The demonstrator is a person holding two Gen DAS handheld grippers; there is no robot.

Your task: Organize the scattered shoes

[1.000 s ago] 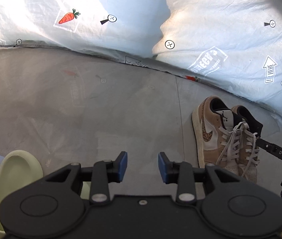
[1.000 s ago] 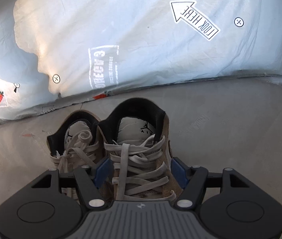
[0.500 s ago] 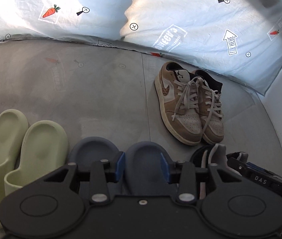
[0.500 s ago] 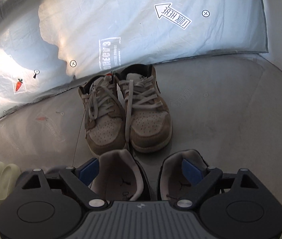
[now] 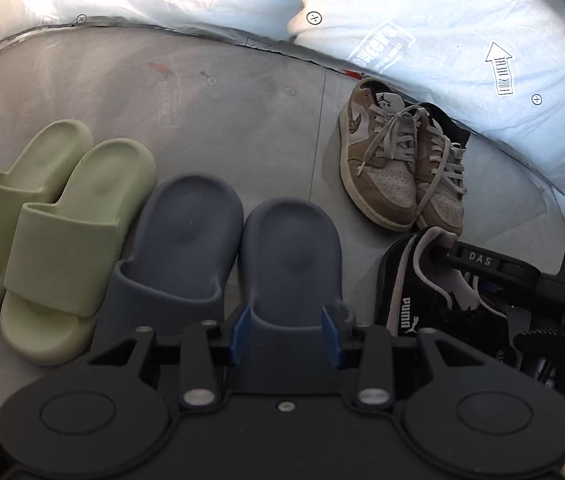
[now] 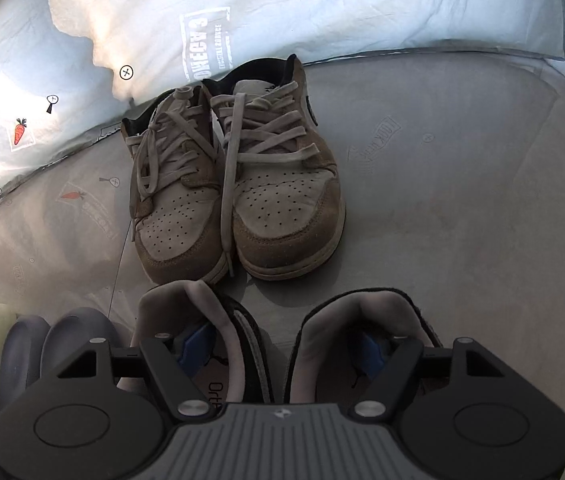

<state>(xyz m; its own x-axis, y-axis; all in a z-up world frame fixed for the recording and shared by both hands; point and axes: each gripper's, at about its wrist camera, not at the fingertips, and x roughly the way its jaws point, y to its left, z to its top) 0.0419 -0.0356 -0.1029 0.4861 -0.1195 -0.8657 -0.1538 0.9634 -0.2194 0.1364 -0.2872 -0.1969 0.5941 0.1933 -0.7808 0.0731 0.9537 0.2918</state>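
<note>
Both grippers have drawn back from the tan sneakers since a second ago, when the right one straddled the right-hand sneaker; that pair now stands free by the far printed sheet, toes toward us and sides touching.

Going left to right along the near row: green slides side by side, then blue-grey slides. The left gripper hangs spread over the strap end of the right blue slide, clasping nothing. Next come black sneakers, and the right gripper is splayed wide with a fingertip inside each collar, so I judge it is placing or nudging them.

Every pair is matched, so the sorting looks nearly finished. No box or rack is in sight; all shoes sit on the grey floor.
</note>
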